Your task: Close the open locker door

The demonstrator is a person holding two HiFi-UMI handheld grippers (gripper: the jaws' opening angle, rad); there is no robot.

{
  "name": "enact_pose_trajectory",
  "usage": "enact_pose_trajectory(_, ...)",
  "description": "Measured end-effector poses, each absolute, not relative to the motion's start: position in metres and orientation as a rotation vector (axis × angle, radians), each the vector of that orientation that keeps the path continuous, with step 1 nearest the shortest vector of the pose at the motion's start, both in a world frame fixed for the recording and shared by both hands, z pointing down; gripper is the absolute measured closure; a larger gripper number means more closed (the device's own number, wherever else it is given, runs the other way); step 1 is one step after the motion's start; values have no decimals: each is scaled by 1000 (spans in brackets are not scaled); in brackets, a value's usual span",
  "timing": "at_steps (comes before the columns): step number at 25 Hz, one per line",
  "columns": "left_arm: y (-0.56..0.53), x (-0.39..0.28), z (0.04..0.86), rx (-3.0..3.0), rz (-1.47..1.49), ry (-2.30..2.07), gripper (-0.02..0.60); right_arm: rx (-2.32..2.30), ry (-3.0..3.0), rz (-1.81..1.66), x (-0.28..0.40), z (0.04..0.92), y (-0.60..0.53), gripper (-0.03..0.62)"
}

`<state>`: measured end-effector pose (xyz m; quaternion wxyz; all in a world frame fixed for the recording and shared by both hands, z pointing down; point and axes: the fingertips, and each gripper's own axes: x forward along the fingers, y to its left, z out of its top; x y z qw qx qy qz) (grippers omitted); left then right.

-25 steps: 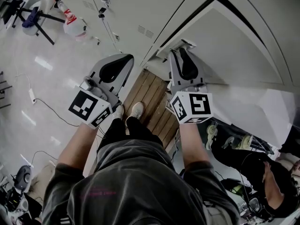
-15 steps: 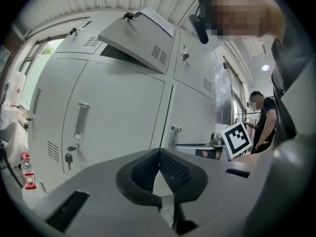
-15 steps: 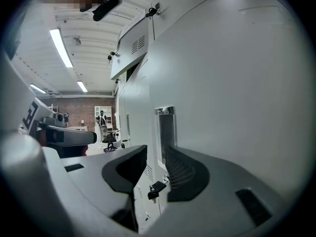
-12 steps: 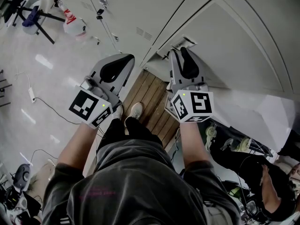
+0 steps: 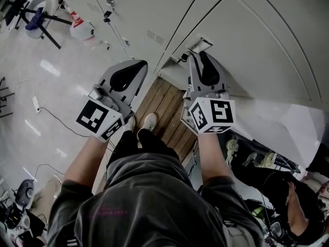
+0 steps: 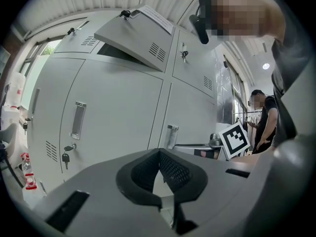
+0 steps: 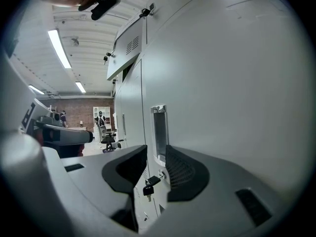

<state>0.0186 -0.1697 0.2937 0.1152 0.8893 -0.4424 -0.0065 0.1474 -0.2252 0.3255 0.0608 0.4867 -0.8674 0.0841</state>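
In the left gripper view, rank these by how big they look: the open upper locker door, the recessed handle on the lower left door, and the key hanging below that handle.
1. Largest by far: the open upper locker door.
2. The recessed handle.
3. Smallest: the key.

locker door [image 5: 247, 45]: matt grey metal | platform [image 5: 162, 99]: slatted wood | floor [image 5: 46, 102]: glossy

Bright workshop room around you.
You stand on a brown slatted wooden board [image 5: 163, 104] on glossy pale floor [image 5: 49, 89] (a thin black cable [image 5: 59, 120] trails across it); long white tube lights [image 7: 59, 49] run toward a red brick wall [image 7: 80, 113].
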Motion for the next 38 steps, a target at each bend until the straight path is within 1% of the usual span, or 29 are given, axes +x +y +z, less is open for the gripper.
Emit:
enact_pose_trajectory(12,-151,31,292,2637,15,-1248,566,1490,-2645,277,157,320,-199,468)
enact_pose_trajectory(21,-101,30,295,2713,-8,-1073,566,1593,-2553,310,150,332,-129,470)
enact_pose_trajectory(28,-55,24,314,2740,52,-908,566,1728,-2452,385,145,356,-64,470)
enact_pose_trajectory(33,-31,39,338,2761,109,-808,566,1814,-2360,437,166,387,-25,470)
enact_pose_trajectory(38,-21,71,363,2768,146,-738,566,1895,-2267,473,213,416,-2,470)
